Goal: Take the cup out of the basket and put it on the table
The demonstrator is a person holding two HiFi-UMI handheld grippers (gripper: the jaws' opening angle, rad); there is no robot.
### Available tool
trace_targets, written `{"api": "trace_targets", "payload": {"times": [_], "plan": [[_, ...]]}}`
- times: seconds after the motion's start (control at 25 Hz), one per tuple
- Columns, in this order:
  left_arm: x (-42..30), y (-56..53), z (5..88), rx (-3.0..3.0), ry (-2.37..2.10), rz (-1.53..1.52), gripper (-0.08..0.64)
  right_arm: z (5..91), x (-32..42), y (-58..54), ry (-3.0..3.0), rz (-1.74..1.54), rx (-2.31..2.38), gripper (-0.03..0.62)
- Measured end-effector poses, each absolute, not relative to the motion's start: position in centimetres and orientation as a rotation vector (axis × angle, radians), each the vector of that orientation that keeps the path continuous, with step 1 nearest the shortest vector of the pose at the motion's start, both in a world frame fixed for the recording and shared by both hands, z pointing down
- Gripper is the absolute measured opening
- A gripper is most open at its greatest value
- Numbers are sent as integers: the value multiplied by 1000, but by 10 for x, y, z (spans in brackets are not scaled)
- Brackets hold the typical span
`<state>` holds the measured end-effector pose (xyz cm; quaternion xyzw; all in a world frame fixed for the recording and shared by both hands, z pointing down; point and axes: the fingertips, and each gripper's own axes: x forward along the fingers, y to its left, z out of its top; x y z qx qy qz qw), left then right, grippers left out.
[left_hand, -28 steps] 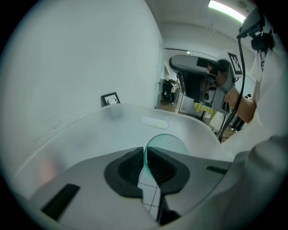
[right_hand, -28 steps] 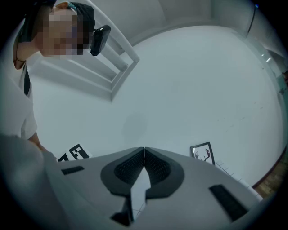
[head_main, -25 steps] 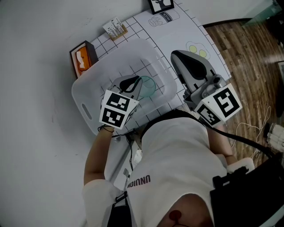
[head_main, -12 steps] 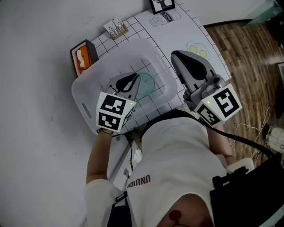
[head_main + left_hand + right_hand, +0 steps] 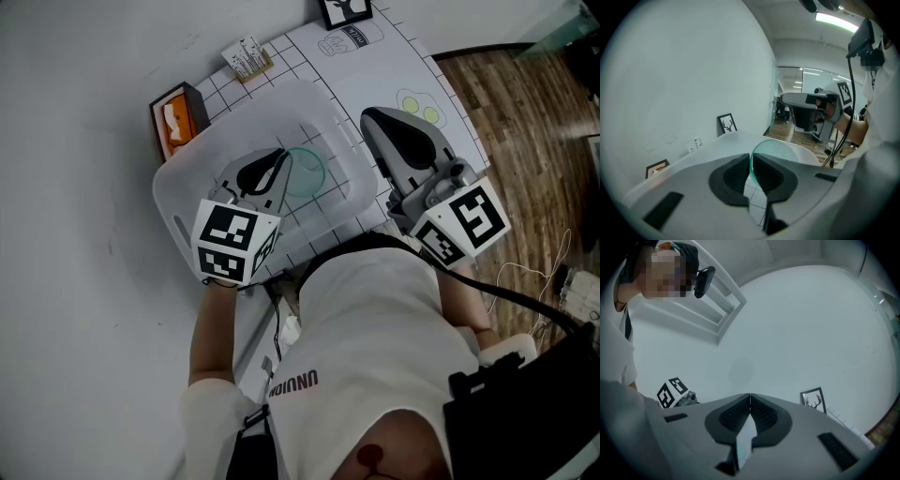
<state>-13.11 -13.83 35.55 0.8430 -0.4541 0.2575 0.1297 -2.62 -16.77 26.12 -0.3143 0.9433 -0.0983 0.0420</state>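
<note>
Right gripper [image 5: 373, 118]: held over the table's [image 5: 375, 66] right edge, pointing level. Its jaws are seen pressed together, with nothing between them.

Left gripper [image 5: 278, 169]: held over the basket [image 5: 173, 202] and tilted downward. Its jaws are narrowed onto the rim of the cup [image 5: 307, 172]. In the left gripper view, one pad is seen outside the wall and one inside.

Cup: pale green and translucent, lying within the basket's outline near its middle. Whether its base is off the basket floor cannot be told.

Handling, as judged: thin plastic, so very light. The wall is likely to flex if squeezed, and it is smooth enough to slip or swing from a one-sided pinch. The rim is taken as the stiffest part, so a hold there with modest pressure is favoured. The cup should be kept upright until it is set on open grid right of the basket.

Basket: white, occupying the table's left side.

Beyond it, an orange box [image 5: 176, 120] is noted at the left edge, and a framed picture [image 5: 342, 9] at the far edge.
</note>
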Motion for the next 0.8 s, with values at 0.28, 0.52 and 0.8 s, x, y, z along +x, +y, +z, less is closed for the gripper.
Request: {"api": "trace_targets", "payload": {"times": [0.28,0.52,0.8], "plan": [[-135,-141,338,2454,-1380,659,34,262,-29,-167,2895,-301,-949,20],[-139,-140,322,2455,-1424,585,34,262,-32,-167,2904,-300,-941,20],[-146,-141,308,2439,-1485,469,34,265,-33,-168,2908,-304,-941,20]]}}
